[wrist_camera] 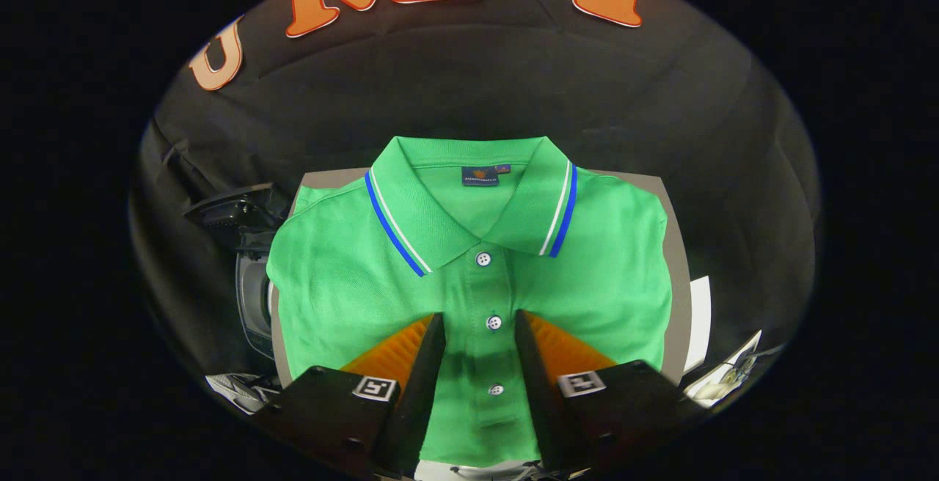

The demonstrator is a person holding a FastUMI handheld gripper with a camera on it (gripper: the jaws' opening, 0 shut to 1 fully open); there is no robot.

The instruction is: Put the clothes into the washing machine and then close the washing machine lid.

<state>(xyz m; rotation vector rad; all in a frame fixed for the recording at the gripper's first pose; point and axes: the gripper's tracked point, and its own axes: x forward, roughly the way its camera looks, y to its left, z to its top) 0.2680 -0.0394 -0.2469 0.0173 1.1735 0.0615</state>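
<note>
Just above folded green polo shirt [345,283] on grey table [676,246]: fingers [480,323] apart, w/ nothing gripped.

**Tongs open above a folded green polo shirt**

A green polo shirt [469,276] lies folded flat on a grey table [678,246], its collar toward the table's far edge. The collar carries blue and white stripes, and a dark label sits inside the neck. Three white buttons run down the placket. The tongs [480,327] hover over the shirt's near half, fingers spread apart, with the placket and its lower two buttons between them; whether the tips touch the fabric cannot be told. A dark machine [246,261] stands beside the table's left edge.
</note>
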